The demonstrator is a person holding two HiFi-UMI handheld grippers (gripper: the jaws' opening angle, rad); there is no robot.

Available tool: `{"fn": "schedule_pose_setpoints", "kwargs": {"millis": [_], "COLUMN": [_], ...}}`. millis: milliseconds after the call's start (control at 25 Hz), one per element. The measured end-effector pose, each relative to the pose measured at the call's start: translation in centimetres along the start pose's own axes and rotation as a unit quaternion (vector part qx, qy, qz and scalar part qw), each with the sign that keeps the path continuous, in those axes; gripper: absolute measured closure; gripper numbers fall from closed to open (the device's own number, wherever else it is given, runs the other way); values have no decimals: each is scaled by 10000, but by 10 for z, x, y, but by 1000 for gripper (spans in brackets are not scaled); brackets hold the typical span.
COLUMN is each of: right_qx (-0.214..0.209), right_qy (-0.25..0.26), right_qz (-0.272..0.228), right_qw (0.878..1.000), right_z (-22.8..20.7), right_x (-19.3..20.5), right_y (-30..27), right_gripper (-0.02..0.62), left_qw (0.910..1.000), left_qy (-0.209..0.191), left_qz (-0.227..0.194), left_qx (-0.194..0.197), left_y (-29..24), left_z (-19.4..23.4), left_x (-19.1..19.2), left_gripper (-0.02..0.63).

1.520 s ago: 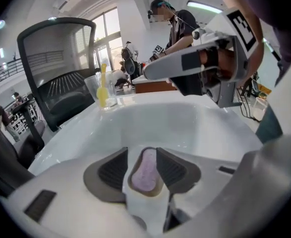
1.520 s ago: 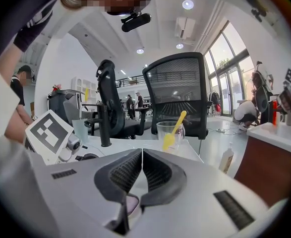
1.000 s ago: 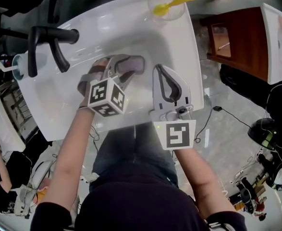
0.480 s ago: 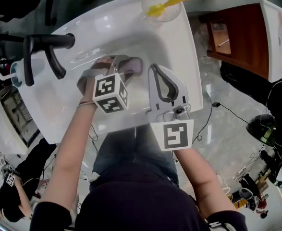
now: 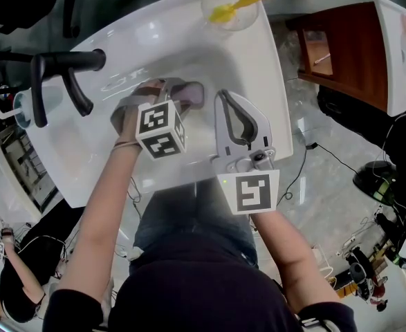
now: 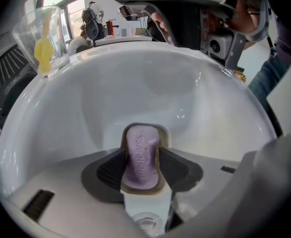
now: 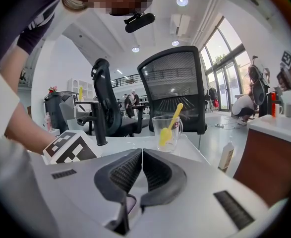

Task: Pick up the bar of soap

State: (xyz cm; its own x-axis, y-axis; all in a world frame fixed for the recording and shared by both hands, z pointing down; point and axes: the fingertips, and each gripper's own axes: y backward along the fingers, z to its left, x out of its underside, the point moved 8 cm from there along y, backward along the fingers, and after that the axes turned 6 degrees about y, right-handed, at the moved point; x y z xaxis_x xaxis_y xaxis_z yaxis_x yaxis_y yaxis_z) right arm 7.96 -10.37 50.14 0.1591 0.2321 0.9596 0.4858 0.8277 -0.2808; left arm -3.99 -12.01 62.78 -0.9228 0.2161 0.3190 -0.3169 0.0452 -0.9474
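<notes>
The bar of soap (image 6: 140, 163) is pale purple with stamped lettering. It stands on edge between the dark ribbed pads of my left gripper (image 6: 142, 150), which is shut on it inside the white sink basin (image 6: 135, 90). In the head view my left gripper (image 5: 178, 93) reaches into the basin from the near rim, and the soap (image 5: 193, 95) shows at its tips. Just to the right lies my right gripper (image 5: 225, 99), jaws pressed together with nothing between them. In its own view my right gripper (image 7: 142, 153) points across the sink's rim.
A black faucet (image 5: 68, 71) rises at the sink's left. A clear glass cup holding a yellow utensil (image 5: 232, 9) stands on the far right corner of the sink (image 5: 272, 68). A brown cabinet (image 5: 344, 54) is to the right, with cables on the floor. An office chair (image 7: 172, 90) stands behind the cup.
My left gripper, still shut on the soap, has shifted slightly to the right within the basin. My right gripper has hardly moved and stays shut.
</notes>
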Motion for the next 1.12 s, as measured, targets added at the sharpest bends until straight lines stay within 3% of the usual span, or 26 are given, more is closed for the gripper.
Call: {"fn": "schedule_pose_setpoints", "kwargs": {"millis": [440,760,960,1120], "right_qx": [146,233,298,363], "right_qy": [-36,-115,-126,-108], "right_qz": [33,21,-37,-81], "right_qw": [9999,9997,9995,9992], "right_z": [-2,-1,-3,-6], "right_x": [3,3,-1,-5], "right_y": [-4,0,5,11], "right_gripper": [577,577,577,577], "left_qw": [9974,9965,9971,9965], "left_qy": [-455,-354,-212,-211], "left_qz": [549,733,604,195], "left_qx": [-99,-187,-413,-791], "left_y": [-9,-12,-6,12], "left_z": [-1,-2,-1,-2], "left_x": [-2,-7,-8,-16], "left_gripper": [417,422,426,426]}}
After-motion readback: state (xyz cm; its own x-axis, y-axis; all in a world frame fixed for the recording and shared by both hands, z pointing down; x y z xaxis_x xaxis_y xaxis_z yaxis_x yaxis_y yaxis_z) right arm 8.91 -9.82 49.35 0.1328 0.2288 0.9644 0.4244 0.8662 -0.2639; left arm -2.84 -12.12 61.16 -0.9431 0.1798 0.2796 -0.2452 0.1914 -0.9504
